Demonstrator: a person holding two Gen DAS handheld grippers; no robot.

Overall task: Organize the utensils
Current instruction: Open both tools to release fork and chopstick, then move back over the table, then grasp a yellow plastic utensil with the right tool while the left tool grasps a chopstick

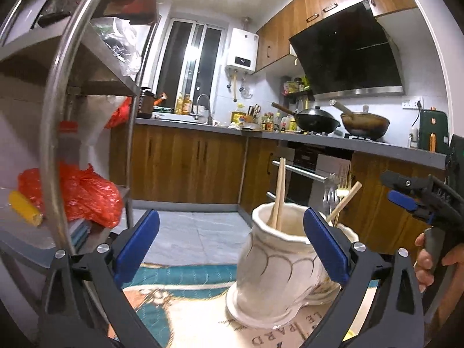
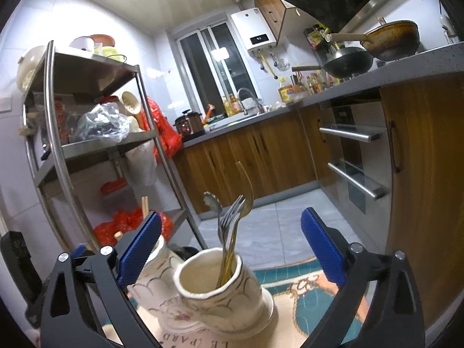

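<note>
my left gripper (image 1: 232, 240) and my right gripper (image 2: 230, 245) both stand spread wide with nothing between the pads. just ahead of them the twin-cup ceramic holder (image 2: 214, 295) sits on the printed cloth (image 1: 188, 313). the chopsticks (image 1: 279, 191) stand near upright in the cup nearer my left, the forks (image 2: 232, 232) upright in the cup dead ahead of my right. beyond lie the floor and cabinets.

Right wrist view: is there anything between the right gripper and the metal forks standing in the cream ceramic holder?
Nothing visible blocks them. The right gripper is open, and the metal forks rise from the near cup of the cream ceramic holder right between its blue pads.
</note>
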